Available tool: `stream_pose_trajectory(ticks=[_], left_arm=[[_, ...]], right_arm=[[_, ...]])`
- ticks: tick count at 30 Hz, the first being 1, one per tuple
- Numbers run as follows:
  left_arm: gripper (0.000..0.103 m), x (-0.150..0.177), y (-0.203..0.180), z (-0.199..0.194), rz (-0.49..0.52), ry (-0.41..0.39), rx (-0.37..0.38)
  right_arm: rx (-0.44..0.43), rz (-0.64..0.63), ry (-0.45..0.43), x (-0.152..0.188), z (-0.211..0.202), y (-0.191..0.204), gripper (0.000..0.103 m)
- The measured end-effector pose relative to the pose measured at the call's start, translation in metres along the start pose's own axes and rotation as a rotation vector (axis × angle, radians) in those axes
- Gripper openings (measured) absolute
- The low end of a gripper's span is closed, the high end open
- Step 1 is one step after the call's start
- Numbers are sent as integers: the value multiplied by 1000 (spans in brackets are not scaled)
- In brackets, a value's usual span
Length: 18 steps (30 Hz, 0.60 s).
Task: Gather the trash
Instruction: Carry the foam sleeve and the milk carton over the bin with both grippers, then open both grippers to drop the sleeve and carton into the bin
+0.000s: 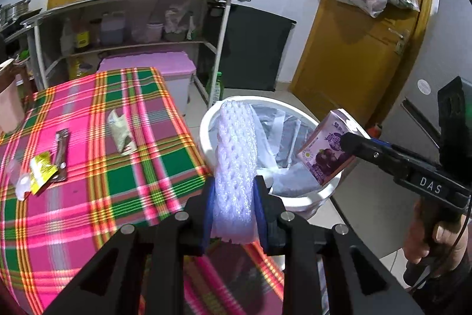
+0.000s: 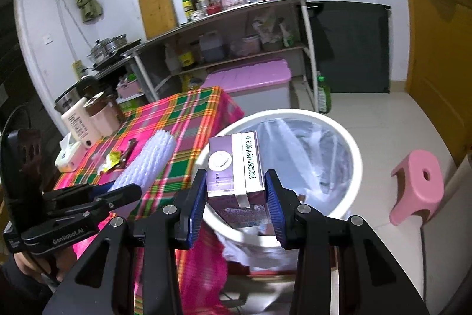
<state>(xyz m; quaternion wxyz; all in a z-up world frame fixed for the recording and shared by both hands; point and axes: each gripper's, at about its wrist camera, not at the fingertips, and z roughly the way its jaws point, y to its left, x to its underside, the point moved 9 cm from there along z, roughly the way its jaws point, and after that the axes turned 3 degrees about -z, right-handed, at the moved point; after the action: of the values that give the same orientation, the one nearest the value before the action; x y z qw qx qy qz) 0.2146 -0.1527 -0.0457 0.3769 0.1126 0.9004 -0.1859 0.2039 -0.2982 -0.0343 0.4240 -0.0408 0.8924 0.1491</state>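
Pinching a purple juice box (image 2: 236,167) in the right gripper (image 2: 234,194), white foam net sleeve (image 1: 234,176) in the left gripper (image 1: 234,214), both just above the round white bin (image 2: 352,155).

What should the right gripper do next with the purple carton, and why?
Probably open the right gripper and drop the purple carton: it already hangs over the lined white bin. The left gripper, shut on the foam net, looks less clearly over the bin's mouth.
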Motion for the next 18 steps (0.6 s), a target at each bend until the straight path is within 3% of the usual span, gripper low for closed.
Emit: stream_pose_trajectory(ticks=[18], left_arm=[[27, -16, -29, 55, 35, 60, 50]], right_arm=[[35, 55, 43, 8, 23, -40, 40]])
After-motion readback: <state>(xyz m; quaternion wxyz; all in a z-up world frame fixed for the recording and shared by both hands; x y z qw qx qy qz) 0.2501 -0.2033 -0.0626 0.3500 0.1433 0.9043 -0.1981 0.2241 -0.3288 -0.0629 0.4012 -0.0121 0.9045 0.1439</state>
